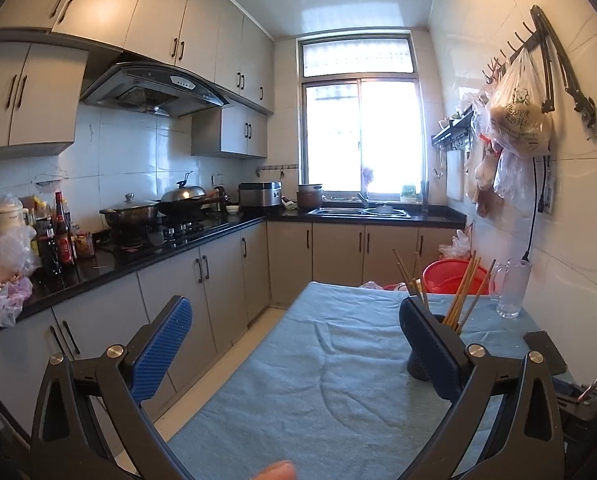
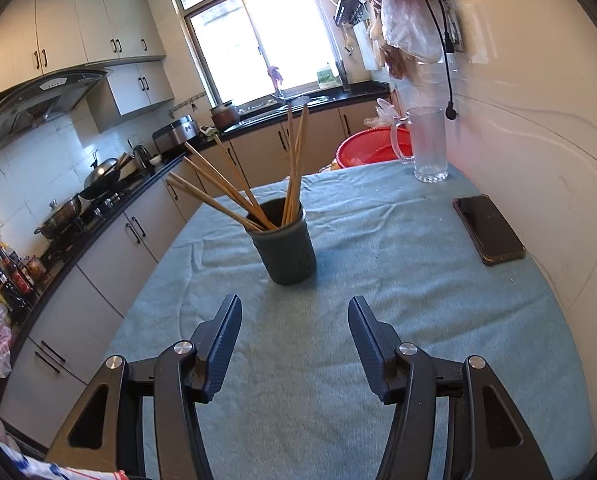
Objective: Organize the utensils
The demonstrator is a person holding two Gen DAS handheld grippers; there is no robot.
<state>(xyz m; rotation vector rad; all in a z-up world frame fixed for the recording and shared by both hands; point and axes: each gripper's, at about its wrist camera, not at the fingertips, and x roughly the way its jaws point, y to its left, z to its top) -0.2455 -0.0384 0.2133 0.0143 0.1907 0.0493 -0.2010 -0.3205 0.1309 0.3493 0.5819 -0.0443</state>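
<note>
— While daylight floods the kitchen window, what sits at the left of the scene?

— At far left, a black counter (image 2: 110,216) carries sauce bottles (image 2: 12,276), a lidded pot (image 2: 60,212) and a wok (image 2: 104,178); then comes the table under a blue cloth (image 2: 378,264); the left gripper (image 1: 298,340) hangs above its near edge, jaws spread wide and holding nothing.

— And the utensils?

— Near the middle of the cloth stands a dark holder (image 2: 286,252), upright; wooden chopsticks (image 2: 294,168) are gathered inside it, some leaning left, others nearly vertical; in the left wrist view that gripper's right-hand finger (image 1: 430,348) partly hides the holder, though whether it touches I cannot tell.

— The right gripper?

— The right gripper (image 2: 294,344) is low over the cloth, just short of the holder, fingers parted and empty.

— Further right?

— A red basin (image 2: 362,148) shows beyond the table's far edge; a clear glass mug (image 2: 428,144) stands at the far right corner; a dark phone (image 2: 488,230) lies flat by the white wall; plastic bags (image 1: 514,120) hang from hooks above.
</note>
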